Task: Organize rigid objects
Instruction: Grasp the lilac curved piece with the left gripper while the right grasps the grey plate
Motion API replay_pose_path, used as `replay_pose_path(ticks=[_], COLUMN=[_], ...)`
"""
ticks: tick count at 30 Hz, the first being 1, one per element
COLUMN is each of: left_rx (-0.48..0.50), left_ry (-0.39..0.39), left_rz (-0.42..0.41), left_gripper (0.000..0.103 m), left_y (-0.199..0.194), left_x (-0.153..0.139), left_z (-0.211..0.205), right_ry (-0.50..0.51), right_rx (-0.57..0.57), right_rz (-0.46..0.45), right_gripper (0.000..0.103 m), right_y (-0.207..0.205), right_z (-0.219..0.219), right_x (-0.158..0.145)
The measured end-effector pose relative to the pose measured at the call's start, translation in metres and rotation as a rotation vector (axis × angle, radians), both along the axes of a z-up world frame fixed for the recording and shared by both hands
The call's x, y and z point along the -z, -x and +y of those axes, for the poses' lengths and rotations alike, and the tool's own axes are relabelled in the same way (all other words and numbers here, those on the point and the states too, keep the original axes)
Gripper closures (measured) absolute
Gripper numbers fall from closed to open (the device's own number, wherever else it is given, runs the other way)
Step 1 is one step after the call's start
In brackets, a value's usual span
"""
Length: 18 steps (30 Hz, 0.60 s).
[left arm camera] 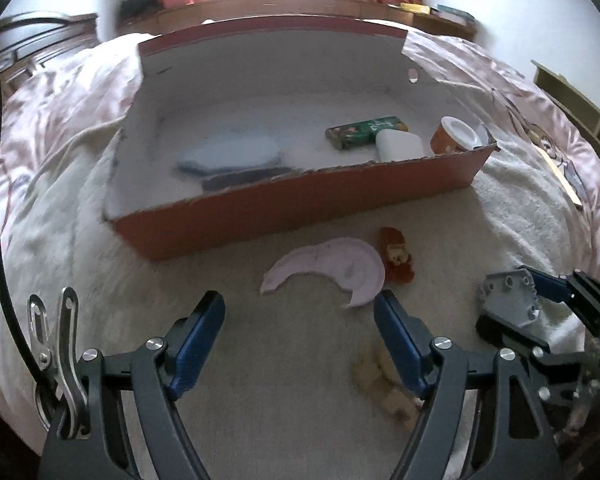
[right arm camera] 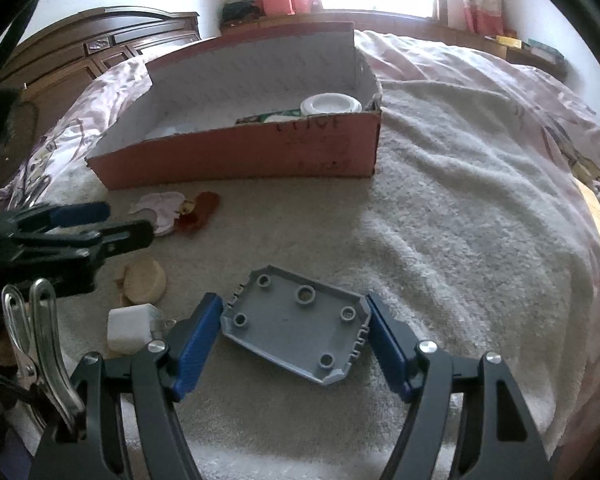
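Observation:
My right gripper [right arm camera: 294, 306] is shut on a flat grey plastic plate [right arm camera: 296, 320] with round studs; both blue pads touch its side edges, just above the white towel. The left wrist view shows that plate [left arm camera: 508, 296] at the right. My left gripper [left arm camera: 298, 304] is open with nothing between its fingers, hovering over the towel just short of a broken pink plate piece [left arm camera: 328, 268]. A small red toy [left arm camera: 398, 256] lies beside that piece. An orange cardboard box [left arm camera: 300, 208] stands behind them.
In the box lie a green packet [left arm camera: 364, 130], a white block [left arm camera: 398, 144], an orange cup with a white lid [left arm camera: 456, 134] and light blue pieces [left arm camera: 232, 156]. A wooden disc [right arm camera: 144, 280] and a white charger [right arm camera: 130, 328] lie at the left. The bed's wooden headboard [right arm camera: 100, 44] is far left.

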<state>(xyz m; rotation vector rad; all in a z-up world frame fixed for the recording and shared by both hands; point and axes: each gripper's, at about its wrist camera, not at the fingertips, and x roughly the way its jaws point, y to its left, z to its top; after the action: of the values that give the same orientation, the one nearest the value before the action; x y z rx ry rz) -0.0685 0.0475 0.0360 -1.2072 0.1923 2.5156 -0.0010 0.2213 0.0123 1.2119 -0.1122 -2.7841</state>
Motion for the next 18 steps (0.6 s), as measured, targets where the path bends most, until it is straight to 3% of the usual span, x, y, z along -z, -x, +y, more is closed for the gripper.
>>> replay_pose_path(ticks=[10, 16, 18], left_rx=[0.111, 0.099, 0.095], left_ry=[0.078, 0.06, 0.056], left_rz=[0.02, 0.025, 0.036], left_gripper=[0.024, 0.024, 0.031], left_y=[0.008, 0.012, 0.01], left_x=[0.01, 0.01, 0.009], left_z=[0.02, 0.02, 0.02], right_ry=[0.013, 0.023, 0.03], right_rx=[-0.012, -0.009, -0.009], right_rz=[0.021, 0.033, 0.037], right_gripper=[0.023, 0.022, 0.021], right_y=[-0.002, -0.003, -0.004], right_z=[0.0, 0.0, 0.0], right_x=[0.003, 0.005, 0.005])
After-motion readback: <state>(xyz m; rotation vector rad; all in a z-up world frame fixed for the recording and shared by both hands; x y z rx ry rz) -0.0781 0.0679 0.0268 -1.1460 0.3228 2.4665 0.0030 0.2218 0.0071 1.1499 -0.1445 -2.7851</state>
